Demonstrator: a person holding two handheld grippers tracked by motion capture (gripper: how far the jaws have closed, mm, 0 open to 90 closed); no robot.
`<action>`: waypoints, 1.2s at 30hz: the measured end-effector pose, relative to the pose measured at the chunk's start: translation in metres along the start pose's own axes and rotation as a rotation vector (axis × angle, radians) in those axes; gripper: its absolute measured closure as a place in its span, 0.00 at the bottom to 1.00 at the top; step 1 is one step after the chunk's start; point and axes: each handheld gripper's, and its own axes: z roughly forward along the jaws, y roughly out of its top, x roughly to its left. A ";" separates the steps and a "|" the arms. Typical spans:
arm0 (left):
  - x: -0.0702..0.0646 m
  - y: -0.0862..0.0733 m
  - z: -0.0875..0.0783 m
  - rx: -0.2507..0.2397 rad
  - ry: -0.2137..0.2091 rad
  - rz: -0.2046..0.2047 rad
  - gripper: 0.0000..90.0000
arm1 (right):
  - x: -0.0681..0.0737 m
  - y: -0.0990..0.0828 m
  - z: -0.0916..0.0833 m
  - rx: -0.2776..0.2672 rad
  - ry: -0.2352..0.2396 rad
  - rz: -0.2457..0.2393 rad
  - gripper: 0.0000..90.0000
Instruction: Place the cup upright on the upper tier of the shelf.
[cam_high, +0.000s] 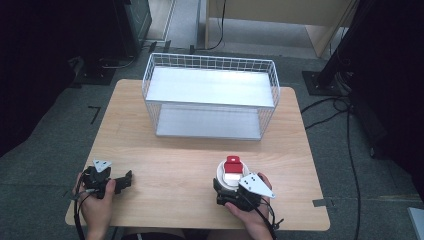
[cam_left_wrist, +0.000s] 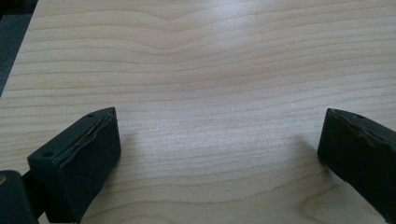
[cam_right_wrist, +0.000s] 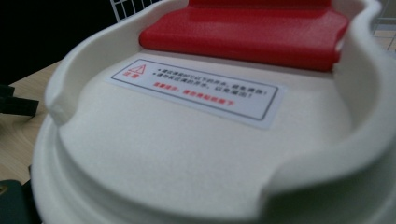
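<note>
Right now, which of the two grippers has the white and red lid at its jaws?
The right gripper, near the table's front right. The white lid with its red flap sits right at its jaws; the left gripper has bare wood between open jaws.

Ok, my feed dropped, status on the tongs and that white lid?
Left tongs open, idle on the table. Right tongs around white lid with red flap, grip unconfirmed. Wire basket beyond, path clear.

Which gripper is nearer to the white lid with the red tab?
Right. The right gripper is at the white lid, which fills its view; the left gripper rests far across the table, jaws open over bare wood.
</note>
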 end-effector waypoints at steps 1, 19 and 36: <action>0.000 0.000 0.000 0.000 0.000 0.000 0.00 | 0.000 0.000 0.000 0.000 -0.007 -0.008 0.01; 0.000 0.000 0.000 0.000 0.000 0.000 0.00 | -0.008 0.043 -0.010 -0.096 -0.031 0.009 0.01; 0.000 0.000 0.000 -0.001 0.000 0.000 0.00 | -0.007 0.108 0.000 -0.196 -0.024 -0.005 0.01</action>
